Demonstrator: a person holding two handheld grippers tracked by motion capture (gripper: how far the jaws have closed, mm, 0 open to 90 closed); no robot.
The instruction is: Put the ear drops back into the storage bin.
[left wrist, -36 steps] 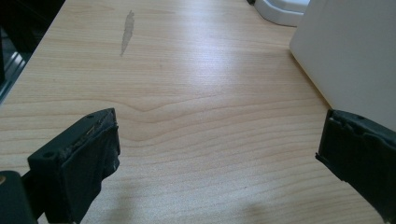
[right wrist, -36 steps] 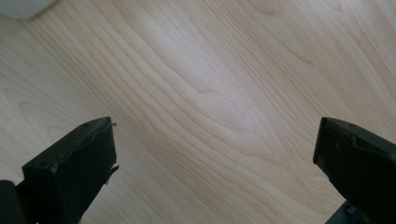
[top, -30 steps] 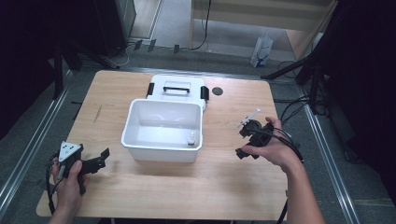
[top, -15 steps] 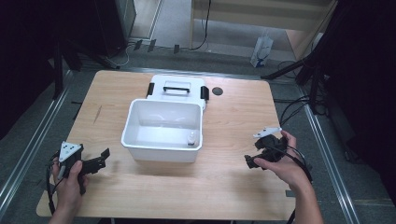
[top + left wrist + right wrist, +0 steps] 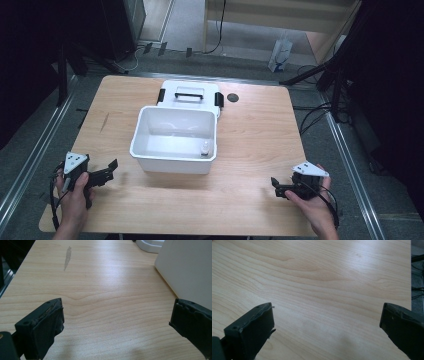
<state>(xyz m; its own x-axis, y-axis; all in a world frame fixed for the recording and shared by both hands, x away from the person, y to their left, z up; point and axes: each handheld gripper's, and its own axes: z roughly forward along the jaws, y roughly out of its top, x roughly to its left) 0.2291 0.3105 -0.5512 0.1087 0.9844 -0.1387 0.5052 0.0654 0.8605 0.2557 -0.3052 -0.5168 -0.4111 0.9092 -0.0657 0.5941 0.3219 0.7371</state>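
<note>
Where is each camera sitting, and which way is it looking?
High view: above the person's side, looking forward and down at the table, white bin, both hands and grippers.
Left gripper view: on the left gripper, facing tabletop and bin wall; open jaws show.
Right gripper view: on the right gripper, facing bare wood; open jaws show.
Shared: the table, in all views.

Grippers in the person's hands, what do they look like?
Both are black. The left gripper and the right gripper each carry a grey three-cornered plate with small dots on top, and a dark cable trails from each. Their jaws are chunky black blocks with rough, worn edges. No sleeves are visible on the forearms.
</note>
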